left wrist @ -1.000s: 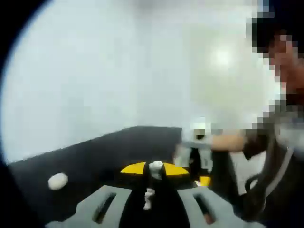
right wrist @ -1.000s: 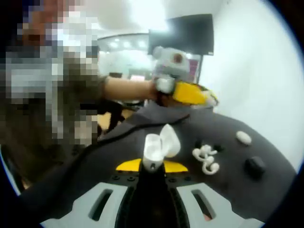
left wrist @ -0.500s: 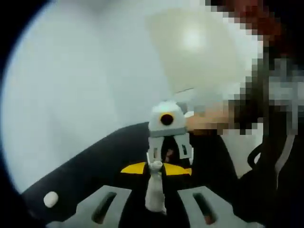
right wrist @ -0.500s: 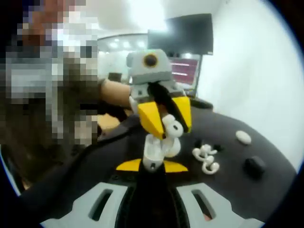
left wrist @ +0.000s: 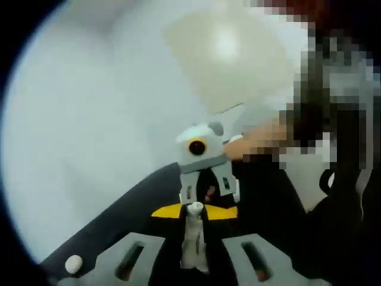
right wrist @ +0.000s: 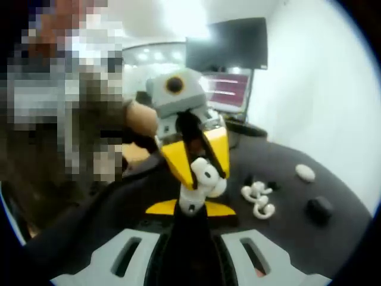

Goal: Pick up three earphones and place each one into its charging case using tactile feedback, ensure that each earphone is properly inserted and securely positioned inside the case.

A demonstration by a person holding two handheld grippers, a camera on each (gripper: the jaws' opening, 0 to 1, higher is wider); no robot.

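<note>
In the right gripper view my right gripper [right wrist: 190,208] is shut on a small white charging case [right wrist: 189,198] with its lid open. My left gripper [right wrist: 199,174], with yellow jaws, comes in from the upper left and is shut on a white earphone [right wrist: 203,171], held right at the case's open top. In the left gripper view that earphone [left wrist: 193,241] stands upright between my left gripper's [left wrist: 194,210] jaws. The right gripper [left wrist: 205,179] faces it close ahead. Two more white earphones [right wrist: 259,200] lie on the dark table [right wrist: 286,232].
A closed white case [right wrist: 305,172] and a black case [right wrist: 320,207] sit on the table at the right. Small black pieces [right wrist: 257,179] lie beside the loose earphones. Another white case [left wrist: 73,263] rests at the table's left. A person's arm and body are close behind the grippers.
My left gripper has swung in with the earphone from behind the case to right over its open top, then dipped lower and closer. The right gripper and case have held still.
</note>
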